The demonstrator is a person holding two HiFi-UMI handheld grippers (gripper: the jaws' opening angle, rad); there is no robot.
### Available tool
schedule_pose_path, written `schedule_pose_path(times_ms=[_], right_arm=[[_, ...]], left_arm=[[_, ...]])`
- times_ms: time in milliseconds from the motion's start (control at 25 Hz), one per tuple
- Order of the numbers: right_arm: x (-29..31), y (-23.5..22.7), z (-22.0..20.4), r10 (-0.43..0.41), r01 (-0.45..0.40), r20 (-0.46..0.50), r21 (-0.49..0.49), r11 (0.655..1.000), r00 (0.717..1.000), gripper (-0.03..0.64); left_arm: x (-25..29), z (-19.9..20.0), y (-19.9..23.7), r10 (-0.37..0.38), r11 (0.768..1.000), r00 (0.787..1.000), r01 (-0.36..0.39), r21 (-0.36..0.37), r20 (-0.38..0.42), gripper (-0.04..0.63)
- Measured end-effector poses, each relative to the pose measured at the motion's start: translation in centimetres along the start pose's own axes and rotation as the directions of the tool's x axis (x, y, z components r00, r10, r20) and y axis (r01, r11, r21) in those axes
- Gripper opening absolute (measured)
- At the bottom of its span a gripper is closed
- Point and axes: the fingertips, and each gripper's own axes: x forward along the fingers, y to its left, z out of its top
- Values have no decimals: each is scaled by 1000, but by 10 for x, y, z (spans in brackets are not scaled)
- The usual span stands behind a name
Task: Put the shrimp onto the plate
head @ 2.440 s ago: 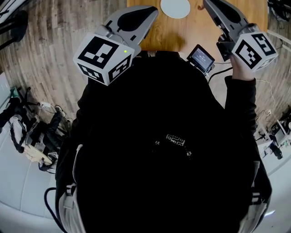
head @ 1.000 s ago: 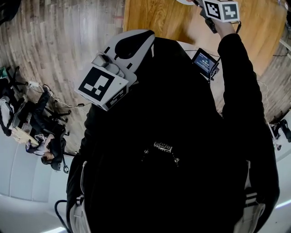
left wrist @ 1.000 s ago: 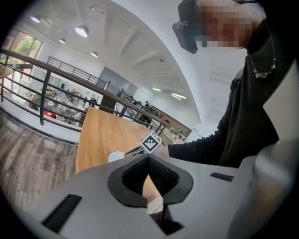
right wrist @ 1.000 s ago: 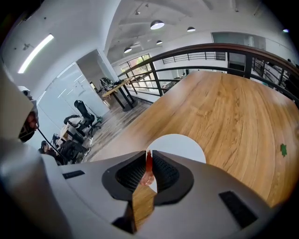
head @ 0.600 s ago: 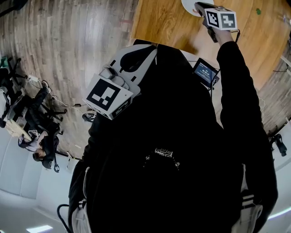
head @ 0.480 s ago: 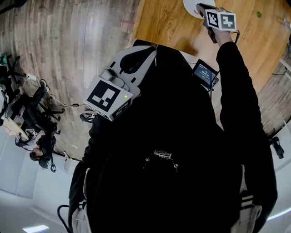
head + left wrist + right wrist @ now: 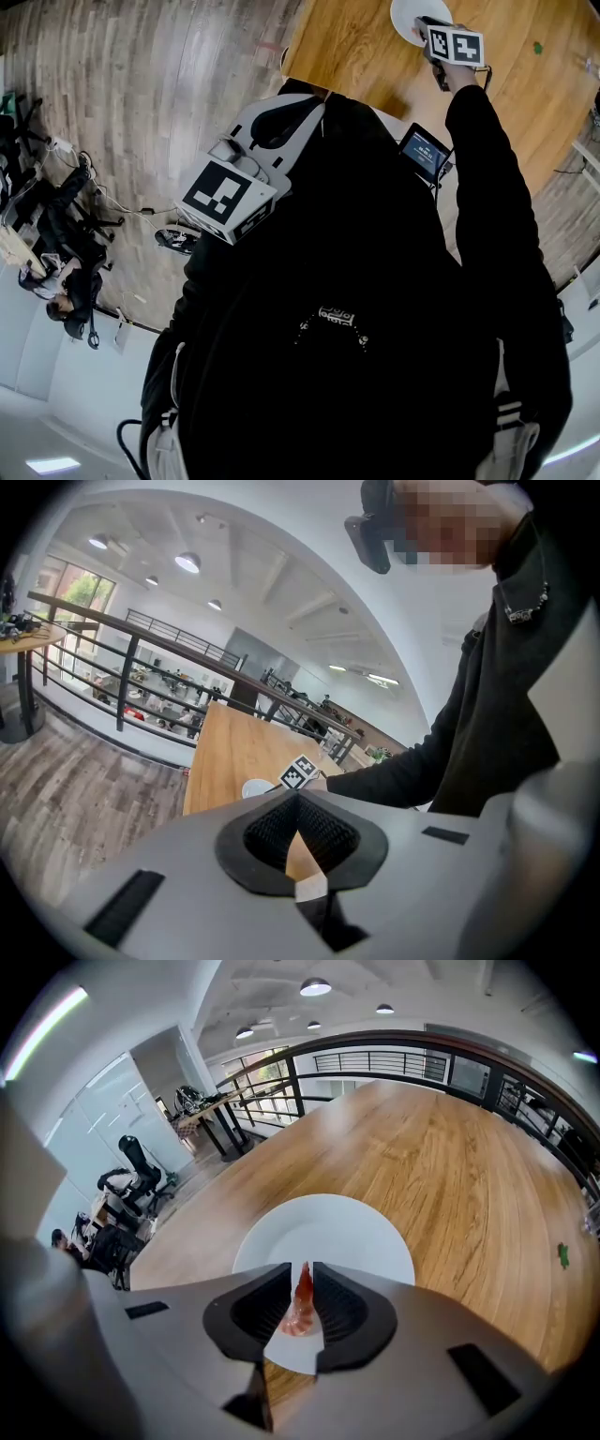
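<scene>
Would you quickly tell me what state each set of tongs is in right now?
Left tongs: closed, empty.
Right tongs: closed on the shrimp above the plate, having just eased slightly wider.

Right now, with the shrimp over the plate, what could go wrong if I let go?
The right gripper pinches the shrimp only by its thin body. Its jaws have just eased open a little, so the shrimp may slip out early. It also hangs over the near part of the plate, not the middle, so a drop from here could bounce it onto the table.
</scene>
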Motion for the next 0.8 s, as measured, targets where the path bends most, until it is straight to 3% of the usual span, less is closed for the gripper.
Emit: schedule_pose_path(times_ms=[120,280,520,600,720,800], right_arm=[[-5,10,13,59,-62,54,56,996,997,115],[-55,20,22,92,-108,164,87,990,982,137],[-122,21,36,123,-177,380,111,978,917,138],[-141,18,44,102,-144,421,69,987,901,120],[-190,20,47,23,-25,468,0,1000,884,70],[-243,30,41,19,-39,532,26,999,847,46]], left_arm=[[-4,7,0,-28,999,999,27,33,30,3],[-19,20,-20,-54,996,998,51,67,44,3],[3,42,-32,-126,978,991,117,171,43,3],[19,57,-28,-166,967,986,156,199,35,3],[31,80,-34,-234,943,972,224,248,14,3],[33,94,-57,-289,921,957,278,273,1,3]])
